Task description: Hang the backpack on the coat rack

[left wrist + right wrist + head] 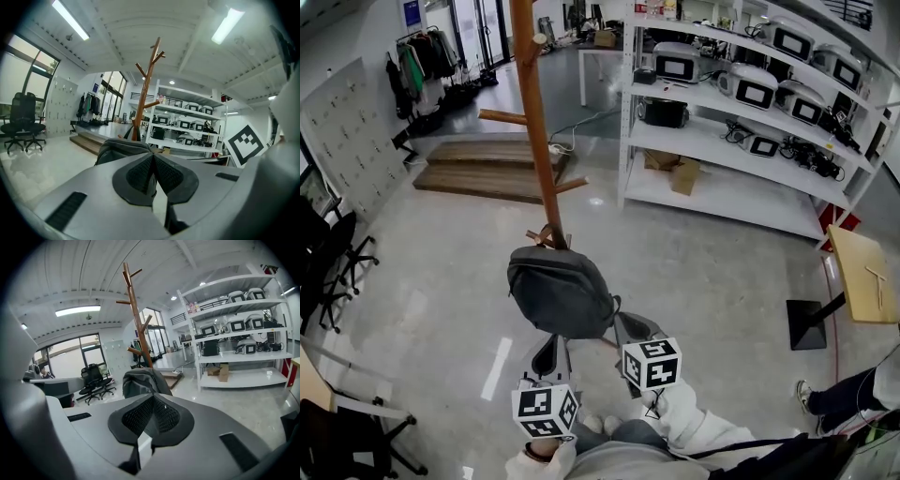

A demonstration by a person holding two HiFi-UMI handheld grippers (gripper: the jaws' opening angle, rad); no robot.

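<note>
A grey backpack (pixel 561 291) hangs low against the wooden coat rack (pixel 539 141), its top by a short peg near the pole's foot. Whether it rests on that peg I cannot tell. My left gripper (pixel 551 345) sits just under the bag's near edge, and my right gripper (pixel 626 323) is at its right side. In the left gripper view the pads meet at the tip of the left gripper (pixel 153 157), with the backpack (pixel 117 149) and the rack (pixel 145 93) beyond. The right gripper (pixel 152 398) is likewise shut, nothing showing between its pads, the backpack (pixel 140 380) close ahead.
White shelving (pixel 741 122) with boxy appliances stands right of the rack. Wooden steps (pixel 487 169) lie behind it. Black office chairs (pixel 328 262) stand at the left, a small wooden table (pixel 862 272) at the right, and a person's leg (pixel 825 394) at lower right.
</note>
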